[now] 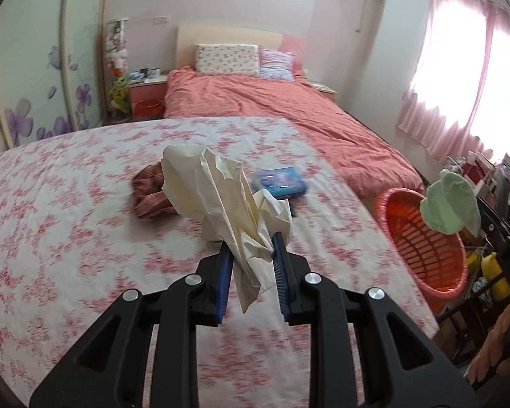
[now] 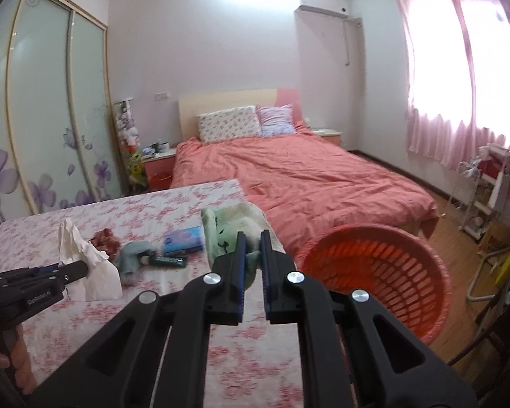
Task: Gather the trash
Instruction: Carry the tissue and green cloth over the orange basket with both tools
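Here we hold a piece of trash in each claw. In the left wrist view, at centre frame, the left gripper (image 1: 251, 250) has its blue-padded fingers pinched on a crumpled cream paper (image 1: 217, 190), which rises up and to the left from the jaws while a tail of it hangs down between them. Behind the paper, on the floral tablecloth (image 1: 68, 231), lie a reddish crumpled wrapper (image 1: 149, 190) and a blue box (image 1: 280, 181), both blurred. At the right edge of that frame we see the orange basket (image 1: 421, 238) standing beside the table, and above its rim a pale green tissue (image 1: 450, 205) hanging from the right gripper's black body.

In the right wrist view the right gripper (image 2: 253, 248) sits at centre, its fingers pressed onto that same green-and-white tissue (image 2: 227, 227), which bunches up above and to the left of the jaws. The basket (image 2: 374, 272) fills the lower right, just beside the table edge, with the tissue up and to its left. At lower left we see the left gripper (image 2: 80, 268) from the side, clamped on the cream paper (image 2: 85, 265). Between the two claws, on the cloth, lie the reddish wrapper (image 2: 103, 239), a grey-green wad (image 2: 132, 256), a dark green tube (image 2: 168, 261) and the blue box (image 2: 183, 239). Beyond, a bed with a coral cover (image 2: 306, 176) fills the middle of the frame
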### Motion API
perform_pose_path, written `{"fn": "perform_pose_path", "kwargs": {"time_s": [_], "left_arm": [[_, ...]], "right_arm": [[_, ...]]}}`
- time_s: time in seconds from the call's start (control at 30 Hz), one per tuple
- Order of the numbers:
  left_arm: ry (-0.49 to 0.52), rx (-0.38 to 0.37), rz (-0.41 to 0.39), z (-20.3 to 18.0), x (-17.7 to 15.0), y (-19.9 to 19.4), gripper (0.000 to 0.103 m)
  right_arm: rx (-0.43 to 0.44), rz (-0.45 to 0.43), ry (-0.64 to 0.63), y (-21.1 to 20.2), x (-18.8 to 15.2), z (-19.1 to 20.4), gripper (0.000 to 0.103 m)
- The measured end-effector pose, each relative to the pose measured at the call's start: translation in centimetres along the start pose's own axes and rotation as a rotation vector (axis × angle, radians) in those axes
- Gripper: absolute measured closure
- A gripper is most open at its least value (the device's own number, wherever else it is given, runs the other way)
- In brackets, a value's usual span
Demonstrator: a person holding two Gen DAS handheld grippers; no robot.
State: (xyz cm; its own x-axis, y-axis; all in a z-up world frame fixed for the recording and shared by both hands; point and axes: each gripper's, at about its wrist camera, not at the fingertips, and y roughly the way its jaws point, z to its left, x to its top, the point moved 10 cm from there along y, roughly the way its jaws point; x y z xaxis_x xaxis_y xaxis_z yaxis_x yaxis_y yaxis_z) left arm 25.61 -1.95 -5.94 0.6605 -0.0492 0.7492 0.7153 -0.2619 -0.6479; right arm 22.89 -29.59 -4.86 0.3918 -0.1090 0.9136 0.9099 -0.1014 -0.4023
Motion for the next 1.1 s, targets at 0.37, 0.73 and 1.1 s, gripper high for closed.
{"fn": "perform_pose_path", "kwargs": {"time_s": [0.37,0.73,1.1], "left_arm": [[0.109,-0.123,0.02,-9.2,0.0,2.2,0.08],[0.185,-0.252,0.055,-17.0,-0.3,4.6,0.08],[0.254,-0.312,0.078,-22.5,-0.9,6.6,0.08]], "right_arm": [[-0.116,0.0,0.018,0.3,-0.6,-5.6,0.094],[-0.183,0.011,0.104,1.0,-1.6,-12.4,0.094],[-0.2,0.017,0.182,1.9,-2.5,-17.1,0.094]]}}
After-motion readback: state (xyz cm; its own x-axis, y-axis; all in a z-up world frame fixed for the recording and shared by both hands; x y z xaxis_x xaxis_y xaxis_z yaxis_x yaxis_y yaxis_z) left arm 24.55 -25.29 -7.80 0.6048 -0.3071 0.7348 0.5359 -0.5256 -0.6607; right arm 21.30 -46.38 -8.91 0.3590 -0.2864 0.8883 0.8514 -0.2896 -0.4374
